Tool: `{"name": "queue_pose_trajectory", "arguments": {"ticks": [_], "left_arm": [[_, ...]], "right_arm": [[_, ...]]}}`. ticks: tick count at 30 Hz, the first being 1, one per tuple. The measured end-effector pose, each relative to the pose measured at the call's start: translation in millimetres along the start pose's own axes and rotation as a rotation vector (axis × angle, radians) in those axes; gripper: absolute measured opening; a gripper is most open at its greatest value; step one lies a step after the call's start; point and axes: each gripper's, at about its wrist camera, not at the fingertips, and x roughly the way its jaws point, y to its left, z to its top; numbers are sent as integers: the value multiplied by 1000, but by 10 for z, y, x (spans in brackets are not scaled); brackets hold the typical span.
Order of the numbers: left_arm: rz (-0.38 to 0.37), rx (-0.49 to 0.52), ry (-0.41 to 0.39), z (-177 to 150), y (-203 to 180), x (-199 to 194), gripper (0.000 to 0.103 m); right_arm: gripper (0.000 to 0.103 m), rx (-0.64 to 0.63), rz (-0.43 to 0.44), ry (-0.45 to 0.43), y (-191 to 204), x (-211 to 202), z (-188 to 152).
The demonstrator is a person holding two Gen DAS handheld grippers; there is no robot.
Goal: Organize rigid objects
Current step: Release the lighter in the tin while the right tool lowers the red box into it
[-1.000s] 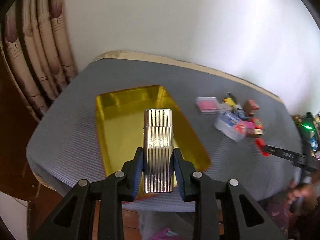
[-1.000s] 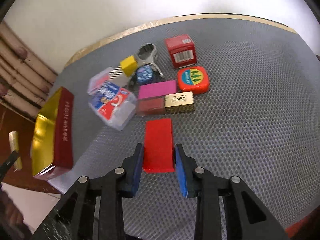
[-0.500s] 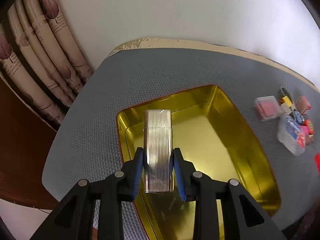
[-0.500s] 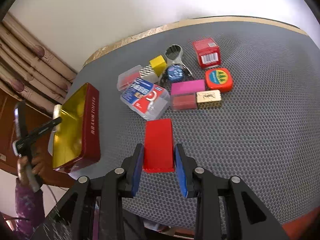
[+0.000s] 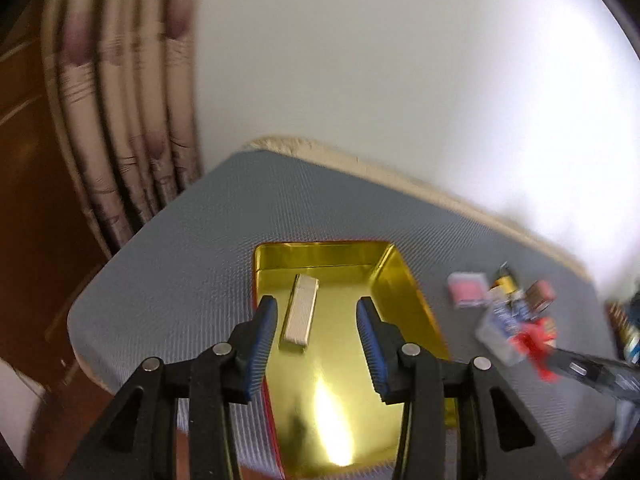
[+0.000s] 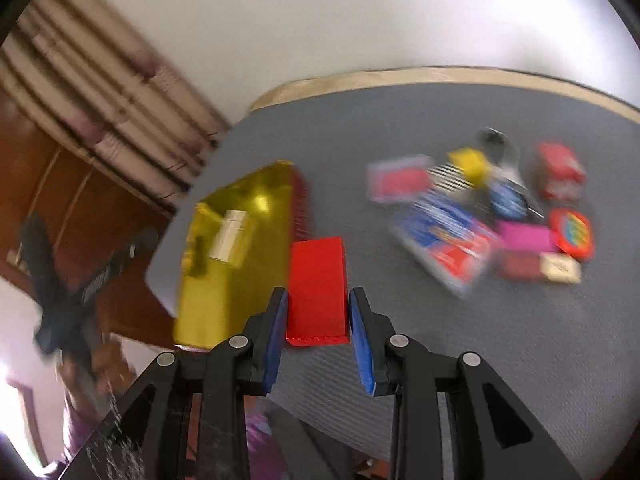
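A gold tin tray [image 5: 412, 304] with red outer walls sits on the grey table mat. A ribbed silver lighter [image 5: 300, 314] lies flat inside it near the far left. My left gripper [image 5: 318, 320] is open and empty above the tray, jaws wide apart on either side of the lighter. My right gripper [image 6: 318, 312] is shut on a red block [image 6: 318, 280] and holds it above the mat, just right of the tray [image 6: 208, 288]. The lighter also shows in the right wrist view [image 6: 230, 240].
A blurred cluster of small objects lies to the right: a clear card box [image 6: 444, 240], a yellow cube [image 6: 470, 162], a red box [image 6: 560, 170], a pink block [image 6: 526, 238], a round red tin [image 6: 572, 232]. A curtain [image 5: 120, 120] hangs at the left. The mat edge is near.
My left gripper has opened and let the silver lighter drop into the gold tray, then pulled back. My right gripper has carried the red block left towards the tray.
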Motion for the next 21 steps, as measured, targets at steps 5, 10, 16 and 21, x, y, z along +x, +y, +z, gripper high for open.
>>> {"name": "queue_pose_trajectory", "arguments": {"ticks": [5,10,16,21], "left_arm": [[25,-82,-68,-368,73,-412,59],[-29,-158,18,-572,218,-322,59],[30,-191,96,-664,264,-137,59],[8,-185,88,-683,228,-113,59]], "right_arm": [[29,-127,33,45,633,533,344],[29,-154,-7,116,890,1223,578],[29,-184,-72,154,1007,1716,645],[36,-209,-75,127,1044,1764,653]]}}
